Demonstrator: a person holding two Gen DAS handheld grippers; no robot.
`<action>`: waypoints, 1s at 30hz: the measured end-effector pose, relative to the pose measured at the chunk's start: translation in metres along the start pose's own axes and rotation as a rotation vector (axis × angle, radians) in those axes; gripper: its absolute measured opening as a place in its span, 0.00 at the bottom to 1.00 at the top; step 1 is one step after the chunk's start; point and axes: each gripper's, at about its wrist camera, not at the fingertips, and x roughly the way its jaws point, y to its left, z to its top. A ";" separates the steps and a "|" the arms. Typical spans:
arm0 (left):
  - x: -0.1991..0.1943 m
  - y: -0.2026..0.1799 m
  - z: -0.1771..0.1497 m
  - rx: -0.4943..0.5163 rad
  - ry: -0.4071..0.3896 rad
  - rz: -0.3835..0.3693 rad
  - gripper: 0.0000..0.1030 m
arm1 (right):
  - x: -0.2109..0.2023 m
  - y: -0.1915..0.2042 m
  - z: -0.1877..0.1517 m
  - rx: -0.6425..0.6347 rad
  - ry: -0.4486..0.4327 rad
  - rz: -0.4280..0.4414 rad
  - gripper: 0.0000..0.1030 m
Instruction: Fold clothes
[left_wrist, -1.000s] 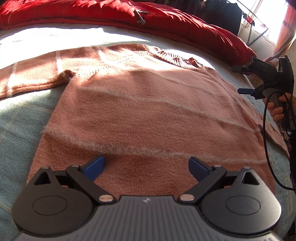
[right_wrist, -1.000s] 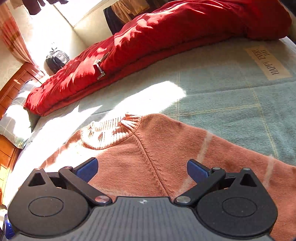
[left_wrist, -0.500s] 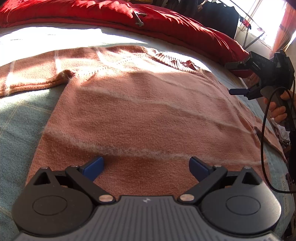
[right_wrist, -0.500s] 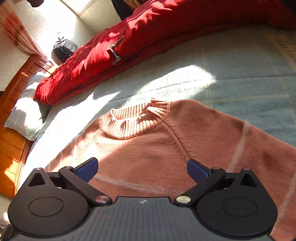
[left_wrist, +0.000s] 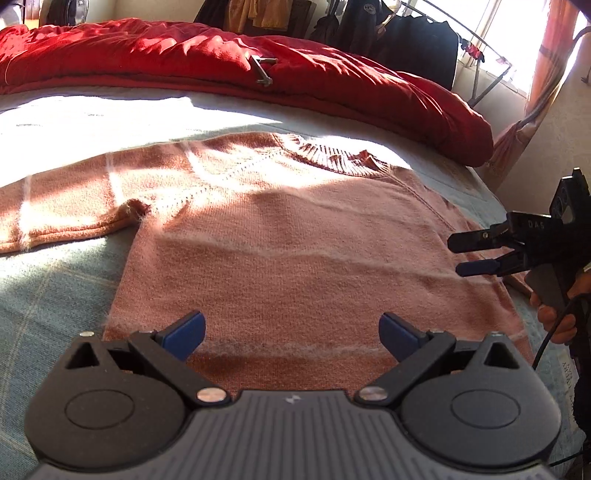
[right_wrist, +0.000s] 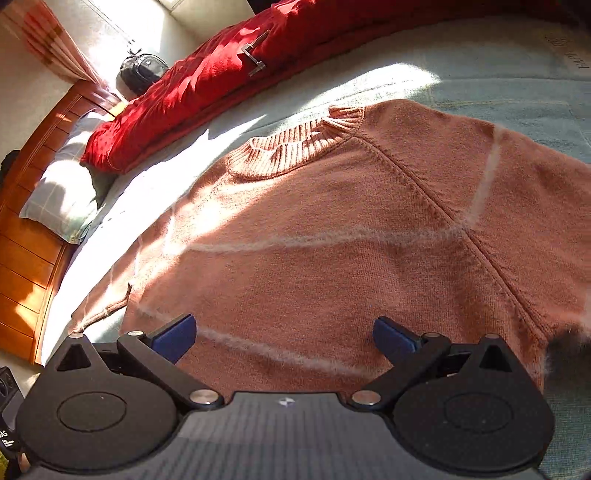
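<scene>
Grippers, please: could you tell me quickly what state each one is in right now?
Left gripper: open, holding nothing, above the sweater.
Right gripper: open, holding nothing.

White letters "DAS" stand on the black body of the right gripper (left_wrist: 476, 254), seen from the left wrist view. In the right wrist view, a pale label (right_wrist: 576, 55) printed on the blue-green bedsheet (right_wrist: 517, 85) shows upside-down dark lettering, partly cut off; only "HAPPY" can be made out. At the lower left edge, white letters "AS" show on a black part.
</scene>
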 end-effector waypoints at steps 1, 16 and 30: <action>-0.002 0.000 0.003 0.005 -0.009 0.001 0.97 | 0.001 0.001 -0.008 -0.012 0.001 -0.017 1.00; -0.002 0.021 -0.007 0.001 0.040 -0.002 0.97 | 0.024 0.043 -0.059 -0.348 -0.099 -0.273 1.00; 0.062 -0.054 0.026 0.128 0.062 -0.288 0.97 | -0.022 0.048 -0.106 -0.382 -0.054 -0.334 1.00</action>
